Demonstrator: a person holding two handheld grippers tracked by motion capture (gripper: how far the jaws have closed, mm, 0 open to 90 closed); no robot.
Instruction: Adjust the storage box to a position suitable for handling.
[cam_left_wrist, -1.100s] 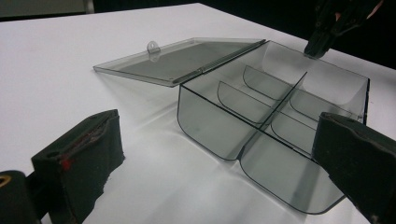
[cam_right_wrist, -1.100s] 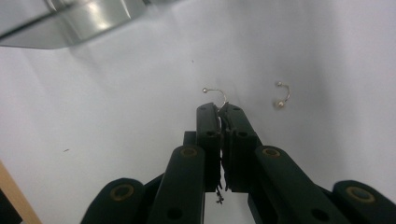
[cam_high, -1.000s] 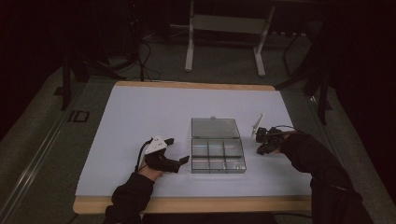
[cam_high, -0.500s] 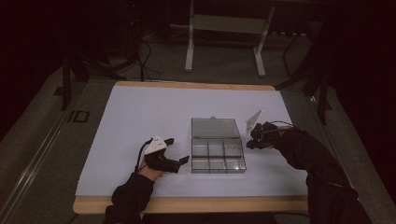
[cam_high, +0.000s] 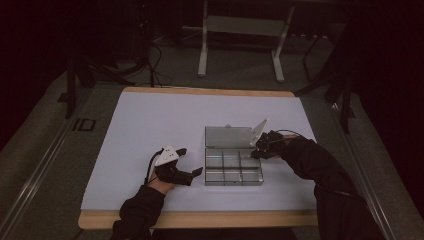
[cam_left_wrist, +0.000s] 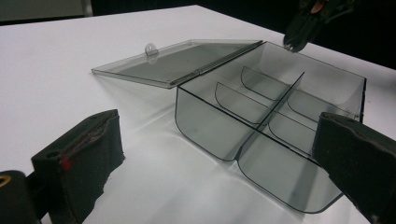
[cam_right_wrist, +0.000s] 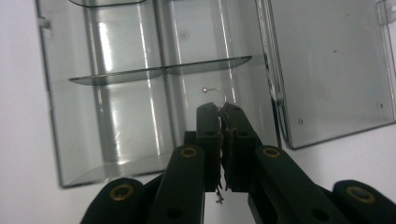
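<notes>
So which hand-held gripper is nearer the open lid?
Right. The right hand-held gripper hovers by the lid's right corner; the left hand-held gripper sits beside the box's left wall.

My left gripper rests low on the table, jaws spread wide, forearm reaching in from below; my right gripper, arm stretched forward, has its jaws pinched together on a thin wire hook

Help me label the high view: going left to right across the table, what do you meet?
Left gripper → clear compartment box, lid open → right gripper, pinching a small wire hook.
</notes>
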